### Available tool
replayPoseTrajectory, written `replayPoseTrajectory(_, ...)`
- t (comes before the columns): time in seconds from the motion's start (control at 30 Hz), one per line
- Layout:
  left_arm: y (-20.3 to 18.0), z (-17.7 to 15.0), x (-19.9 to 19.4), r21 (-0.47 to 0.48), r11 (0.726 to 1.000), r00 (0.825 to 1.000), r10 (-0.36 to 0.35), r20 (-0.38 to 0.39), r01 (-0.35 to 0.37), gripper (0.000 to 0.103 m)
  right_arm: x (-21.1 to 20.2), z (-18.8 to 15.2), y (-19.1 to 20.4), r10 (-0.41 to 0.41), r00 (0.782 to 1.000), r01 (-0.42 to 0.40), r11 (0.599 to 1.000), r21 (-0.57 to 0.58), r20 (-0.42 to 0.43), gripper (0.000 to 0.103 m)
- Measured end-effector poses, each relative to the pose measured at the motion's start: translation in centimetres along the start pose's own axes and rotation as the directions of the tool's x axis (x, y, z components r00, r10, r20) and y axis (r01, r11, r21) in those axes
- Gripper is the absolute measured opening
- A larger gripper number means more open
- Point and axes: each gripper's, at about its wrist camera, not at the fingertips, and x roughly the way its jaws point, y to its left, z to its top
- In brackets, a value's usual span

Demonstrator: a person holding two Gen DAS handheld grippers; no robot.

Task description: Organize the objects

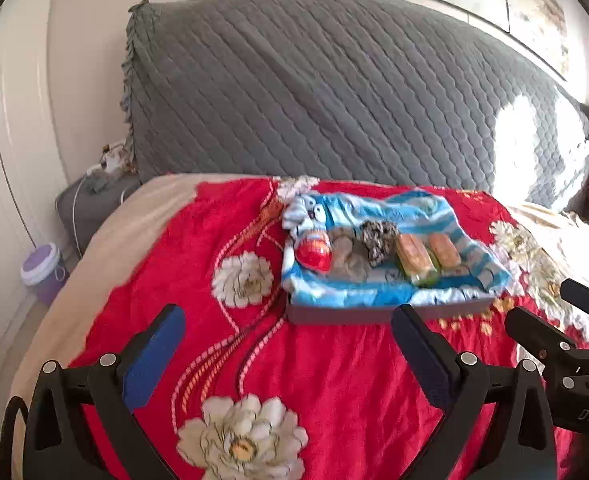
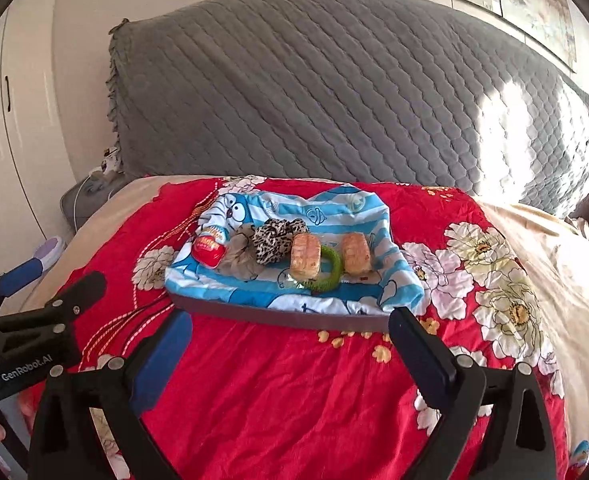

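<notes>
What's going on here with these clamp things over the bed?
A person holds two handheld grippers over a bed with a red floral blanket. Both the left gripper and right gripper are open and hold nothing. Ahead lies a tray lined with a blue cartoon cloth, carrying a red packet, two scrunchies, a green ring and two wrapped cakes. Nothing has been picked up yet.

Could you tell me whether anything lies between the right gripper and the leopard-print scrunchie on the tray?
Nothing visible does: only red bedspread and the tray's low near rim separate the open right gripper from the leopard-print scrunchie.
</notes>
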Motion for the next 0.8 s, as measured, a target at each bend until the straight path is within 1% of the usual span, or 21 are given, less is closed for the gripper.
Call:
replayPoseTrajectory(0.13,0.2,-1.5,-0.7,-0.007,1.0,1.0,-0.023,-0.013,0.023,0.103,-0.7,-1.3,0.3,0.006,1.0,-0.006,1.0,-0.005,-0.014,0.099)
replayPoseTrajectory(0.17,0.2,-1.9,-0.9,-0.002,1.0,1.0,-0.01,-0.013,0.01,0.103,-0.9,-1.7,0.4,0.003,1.0,-0.003,1.0,-0.007,-0.013,0.099)
replayPoseTrajectory(0.4,0.2,-3.8,-1.7,0.006,1.0,1.0,-0.005,-0.02,0.006,0.103,-1.8,-4.4,0.8,-0.023,1.0,0.023,0.999,-0.045,-0.008,0.1)
replayPoseTrajectory(0.53,0.1,-5.2,-1.7,0.012,1.0,0.999,-0.004,-0.034,0.004,0.103,-1.7,-5.7,0.4,-0.034,0.999,0.034,0.999,-0.035,-0.013,0.101)
replayPoseTrajectory(0.8,0.1,-7.8,-1.1,0.022,1.0,0.998,-0.008,-0.064,0.009,0.103,-1.1,-8.6,-1.2,-0.041,0.999,0.041,0.999,0.014,-0.03,0.101)
